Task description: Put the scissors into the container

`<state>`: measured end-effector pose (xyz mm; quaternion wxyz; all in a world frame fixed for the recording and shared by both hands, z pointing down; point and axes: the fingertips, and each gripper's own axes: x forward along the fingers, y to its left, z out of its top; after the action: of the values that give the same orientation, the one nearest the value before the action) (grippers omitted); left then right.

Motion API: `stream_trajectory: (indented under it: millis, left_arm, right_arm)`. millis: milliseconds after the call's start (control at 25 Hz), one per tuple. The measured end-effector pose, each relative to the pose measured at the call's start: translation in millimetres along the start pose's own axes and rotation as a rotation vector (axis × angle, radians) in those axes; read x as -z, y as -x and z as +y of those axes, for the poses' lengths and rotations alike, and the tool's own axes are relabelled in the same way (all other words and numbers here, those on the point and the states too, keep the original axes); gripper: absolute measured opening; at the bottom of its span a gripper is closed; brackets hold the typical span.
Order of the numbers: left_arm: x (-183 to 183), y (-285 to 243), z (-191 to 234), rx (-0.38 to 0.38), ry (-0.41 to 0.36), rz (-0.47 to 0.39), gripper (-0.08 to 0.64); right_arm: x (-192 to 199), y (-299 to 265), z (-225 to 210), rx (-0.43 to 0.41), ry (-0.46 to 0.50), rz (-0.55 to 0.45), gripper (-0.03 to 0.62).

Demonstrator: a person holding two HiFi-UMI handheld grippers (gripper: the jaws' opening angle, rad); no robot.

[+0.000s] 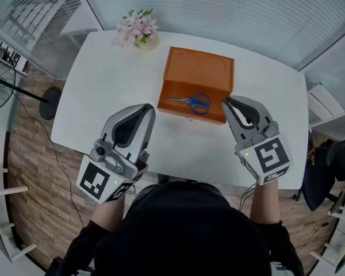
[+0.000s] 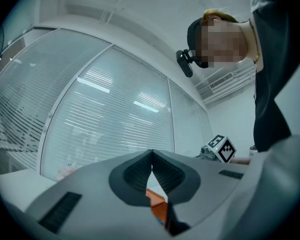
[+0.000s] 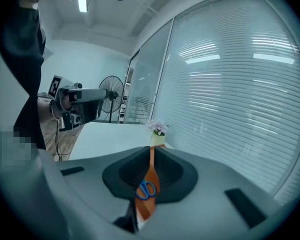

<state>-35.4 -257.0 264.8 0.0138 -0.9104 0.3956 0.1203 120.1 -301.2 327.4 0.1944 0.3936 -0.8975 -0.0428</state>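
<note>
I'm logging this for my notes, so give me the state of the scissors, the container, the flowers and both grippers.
container: open, on the table
scissors: blades closed, lying inside the container
flowers: upright at the table's far edge
left gripper: shut, empty
right gripper: narrow gap, empty

No word, number or brand name can be read anywhere. The only signs are coded patterns. A black-and-white square marker sits on the white cube at the back of the left gripper, and a second marker of the same kind sits on the cube of the right gripper. Each gripper view shows the other gripper's marked cube small and far off, and the patterns carry no letters or digits.
</note>
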Motion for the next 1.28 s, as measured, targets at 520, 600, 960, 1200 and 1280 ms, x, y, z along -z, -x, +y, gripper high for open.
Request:
stream_trajectory:
  millis: [520,600,960,1200,1280]
  left_arm:
    - [-2,-8,-2,0.028,0.000,-0.006,0.012]
    - [-2,-9,-2,0.030,0.000,-0.007,0.012]
    - [-3,-9,-3,0.038,-0.006,-0.001,0.012]
    - [-1,-9,-2,0.041,-0.010,0.005,0.012]
    - [-1,-8,-2,0.041,-0.011,0.009,0.012]
  right_arm:
    - [-22,25,-10,0.037,-0.139,-0.173,0.020]
    - [-22,26,-11,0.046,-0.134,-0.175,0.018]
    - [-31,39,-14,0.074,-0.138,-0.231,0.006]
    - [-32,40,-11,0.074,-0.140,-0.260,0.006]
    - [-34,42,-10,0.078,-0.129,-0.270,0.006]
